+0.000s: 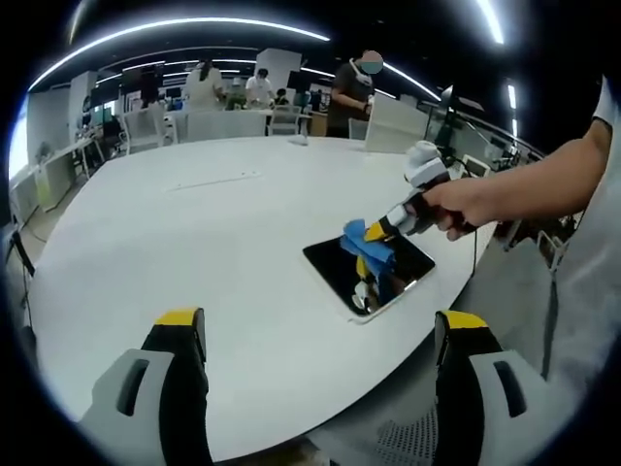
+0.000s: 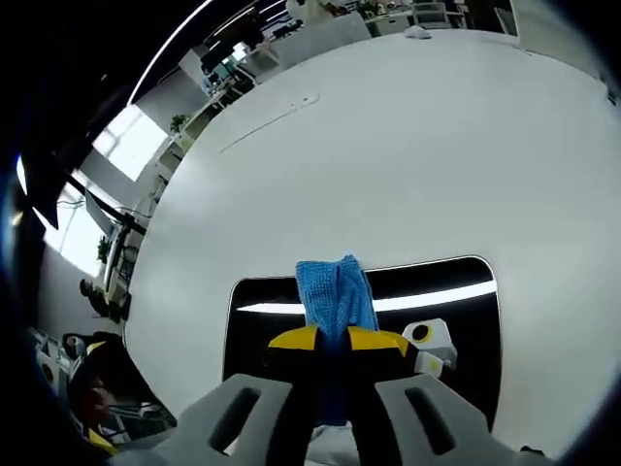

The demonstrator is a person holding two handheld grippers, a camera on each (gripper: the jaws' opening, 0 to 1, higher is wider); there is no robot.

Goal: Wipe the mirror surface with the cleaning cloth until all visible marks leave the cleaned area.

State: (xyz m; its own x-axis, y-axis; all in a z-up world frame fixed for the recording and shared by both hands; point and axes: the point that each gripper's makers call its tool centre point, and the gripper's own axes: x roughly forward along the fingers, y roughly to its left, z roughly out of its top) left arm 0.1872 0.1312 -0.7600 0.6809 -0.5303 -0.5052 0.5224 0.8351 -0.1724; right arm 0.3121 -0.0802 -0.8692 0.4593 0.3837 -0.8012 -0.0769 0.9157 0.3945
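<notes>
Mirror (image 2: 456, 320) lying lower centre; right gripper (image 2: 335, 340) clamping cloth (image 2: 335, 291), pressing it down for wiping; left gripper (image 1: 315, 335) idling, jaws apart.

Lit evenly from overhead by ceiling strips (image 1: 184, 24), reflected as a bright bar across the mirror (image 2: 437, 291). Soft, faint shadows on the table (image 1: 175, 243) around the mirror. Strongly bowed at the edges; slightly soft throughout.
</notes>
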